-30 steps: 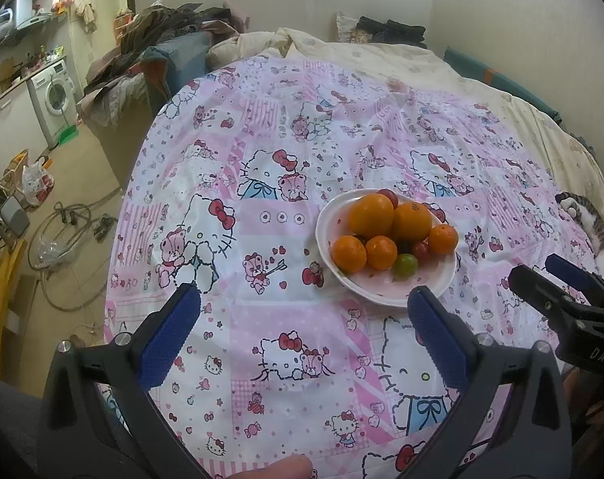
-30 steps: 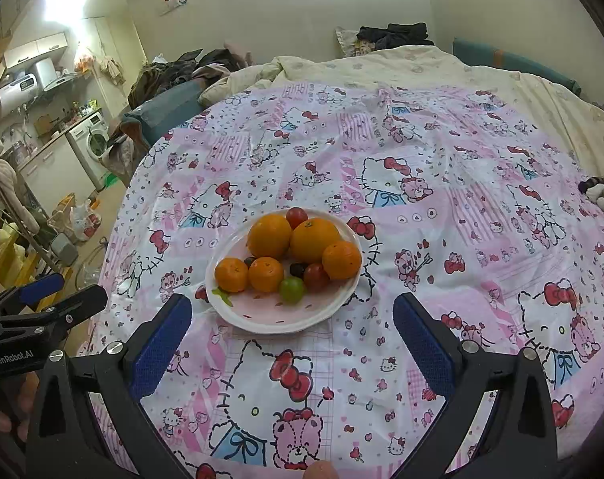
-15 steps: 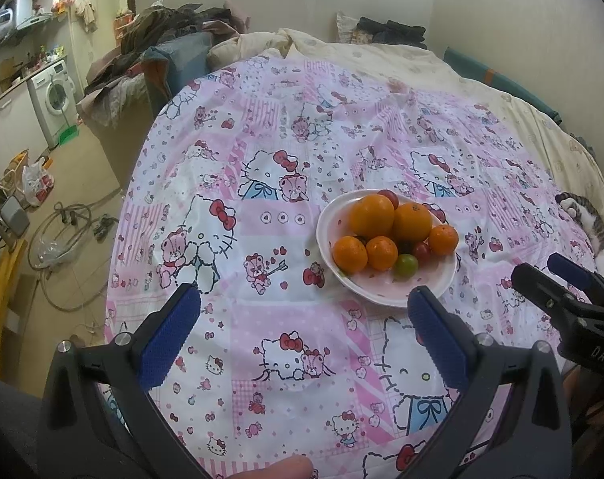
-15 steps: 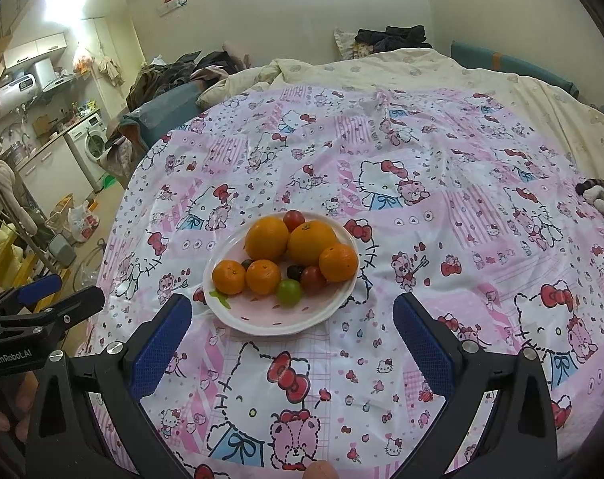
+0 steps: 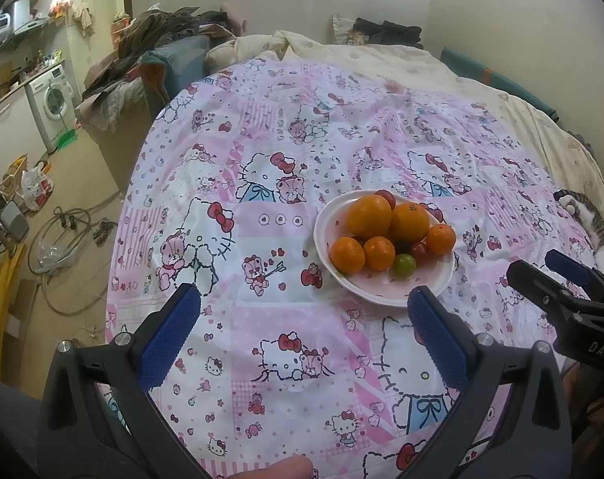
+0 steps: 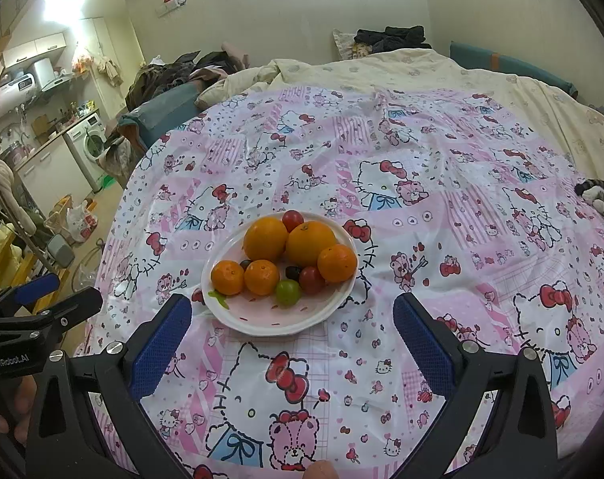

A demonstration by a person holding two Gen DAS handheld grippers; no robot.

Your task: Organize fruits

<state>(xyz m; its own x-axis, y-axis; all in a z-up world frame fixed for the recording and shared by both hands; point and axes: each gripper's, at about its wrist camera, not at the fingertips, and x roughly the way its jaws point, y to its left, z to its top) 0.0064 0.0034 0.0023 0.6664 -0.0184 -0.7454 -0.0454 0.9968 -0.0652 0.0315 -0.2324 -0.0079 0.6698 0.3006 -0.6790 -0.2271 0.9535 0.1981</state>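
A white plate point(image 6: 262, 321) sits on the pink cartoon-print bedspread point(image 6: 421, 183), also in the left wrist view point(image 5: 381, 293). It holds two large oranges point(image 6: 310, 242), three small mandarins point(image 6: 262, 277), a green grape point(image 6: 288, 293), red cherry tomatoes point(image 6: 312, 279) and dark grapes. My right gripper point(image 6: 292, 337) is open and empty, just in front of the plate. My left gripper point(image 5: 302, 335) is open and empty, in front and left of the plate. Each gripper shows at the edge of the other's view point(image 5: 557, 291) point(image 6: 38, 307).
A cat point(image 5: 593, 219) lies at the bed's right edge. A cream duvet point(image 6: 421, 72) and clothes are piled at the far end. The bed's left edge drops to a floor with cables point(image 5: 62, 239), bags and a washing machine point(image 5: 52, 103).
Both grippers have drifted slightly; the plate sits a little lower and nearer in the right wrist view. Both stay open and empty. The fruit has not moved.
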